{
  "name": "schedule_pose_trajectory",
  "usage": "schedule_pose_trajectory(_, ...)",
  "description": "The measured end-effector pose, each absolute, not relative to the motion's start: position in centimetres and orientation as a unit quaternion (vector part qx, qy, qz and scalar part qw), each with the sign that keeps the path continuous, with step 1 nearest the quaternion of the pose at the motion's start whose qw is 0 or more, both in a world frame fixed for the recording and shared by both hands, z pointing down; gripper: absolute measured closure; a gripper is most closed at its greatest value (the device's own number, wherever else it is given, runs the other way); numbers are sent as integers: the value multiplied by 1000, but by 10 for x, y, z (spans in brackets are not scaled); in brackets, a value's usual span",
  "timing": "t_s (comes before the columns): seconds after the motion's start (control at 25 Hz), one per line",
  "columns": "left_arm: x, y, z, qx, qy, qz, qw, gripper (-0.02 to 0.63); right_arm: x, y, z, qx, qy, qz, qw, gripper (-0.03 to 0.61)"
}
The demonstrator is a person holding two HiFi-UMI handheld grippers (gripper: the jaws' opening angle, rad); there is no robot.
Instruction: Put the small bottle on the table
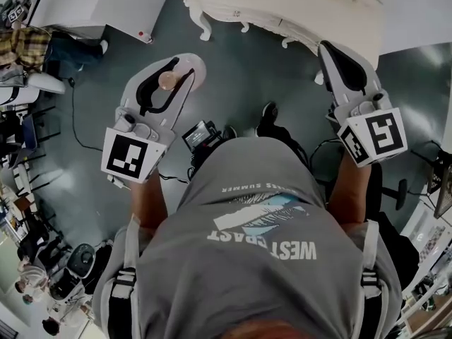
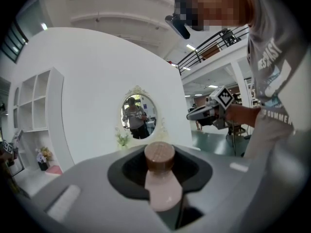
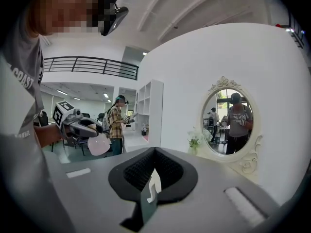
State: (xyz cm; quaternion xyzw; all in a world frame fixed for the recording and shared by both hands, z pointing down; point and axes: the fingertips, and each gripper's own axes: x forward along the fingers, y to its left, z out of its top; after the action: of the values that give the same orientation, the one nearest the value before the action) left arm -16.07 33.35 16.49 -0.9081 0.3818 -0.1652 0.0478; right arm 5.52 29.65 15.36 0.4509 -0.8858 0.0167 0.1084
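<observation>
Grey-green floor [image 1: 233,97], the largest item, lies beneath both my tools. White table [image 1: 282,9], with a carved edge and curved legs, stands ahead of me at the top of the head view, apart from both grippers. Its oval mirror [image 3: 232,123] shows in the gripper views. My left gripper [image 1: 168,80] has its fingers clamped on the small bottle [image 2: 164,191], which is pale pink and held by the neck. The bottle's brown cap [image 2: 159,155] stands up between the jaws, and its rounder body hangs below them, in the air over the floor and short of the table. My right gripper [image 3: 153,181] has its fingers brought together with nothing between them, held out at my right side. Step in hand, as I judge it: carrying, with the bottle not yet set down. The next move calls for bringing the left gripper forward over the tabletop, lowering until the base rests flat, then easing the fingers apart without tipping the bottle.
</observation>
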Motion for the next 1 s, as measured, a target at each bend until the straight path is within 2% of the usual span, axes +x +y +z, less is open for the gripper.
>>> schedule_pose_trajectory(0.48, -108, 266, 186, -883, 435, -177, 28, 502, 99, 203, 176, 391, -914, 23, 110, 577)
schedule_pose_trajectory(1.0, -57, 225, 184, -881, 439, -174, 35, 502, 149, 171, 180, 387, -916, 26, 102, 577)
